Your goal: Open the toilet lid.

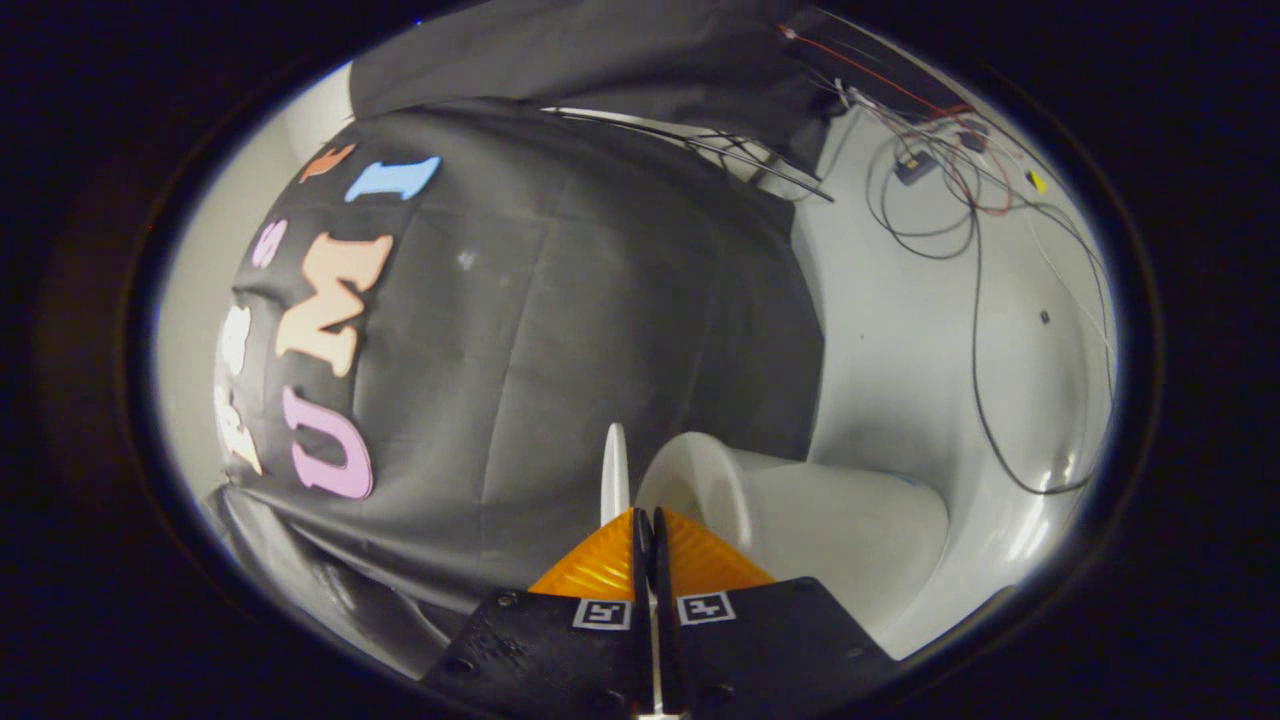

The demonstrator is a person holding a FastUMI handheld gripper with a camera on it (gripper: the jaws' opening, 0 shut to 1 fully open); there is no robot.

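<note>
White lid (pixel 616 470) edge pinched in my claw (pixel 645 525), upright now; thin grip could slip, lid slams onto bowl (pixel 820 520).

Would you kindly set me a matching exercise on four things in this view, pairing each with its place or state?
Things:
1. lid
2. bowl
3. cables
4. claw

Places or states:
A. loose on the white surface beyond the bowl
B. shut on a thin white edge
C. edge-on, rising from between the fingertips
D. white and rounded, right beside the lid

Pairs: 1-C; 2-D; 3-A; 4-B
</note>
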